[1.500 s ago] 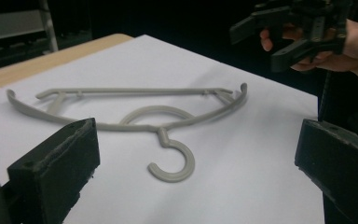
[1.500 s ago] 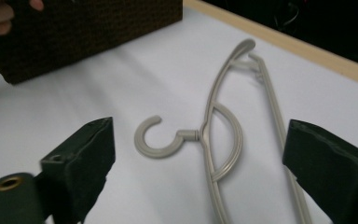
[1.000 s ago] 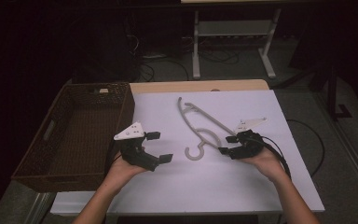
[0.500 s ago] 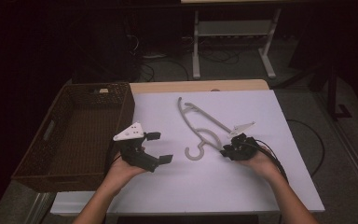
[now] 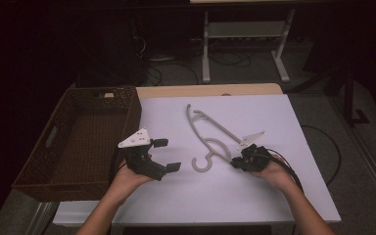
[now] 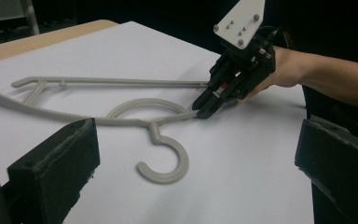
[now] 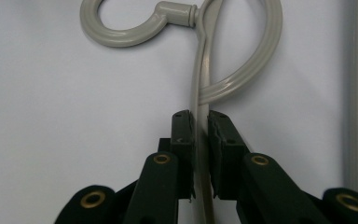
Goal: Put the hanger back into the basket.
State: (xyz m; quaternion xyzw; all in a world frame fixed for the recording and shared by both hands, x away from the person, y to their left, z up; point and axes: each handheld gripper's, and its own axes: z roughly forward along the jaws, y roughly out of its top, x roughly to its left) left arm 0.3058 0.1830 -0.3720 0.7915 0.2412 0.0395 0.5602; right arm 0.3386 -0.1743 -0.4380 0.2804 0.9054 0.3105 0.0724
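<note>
Right gripper view: your right gripper now pinches 1 arm of the grey hanger, lying mid-table beside the basket, after closing in; your left gripper waits spread, so lifting looks possible.

In the right gripper view the hanger runs off the frame's top and right edge, and its arm vanishes between the jaws at bottom centre. The basket's near corner fades into darkness at lower left.
</note>
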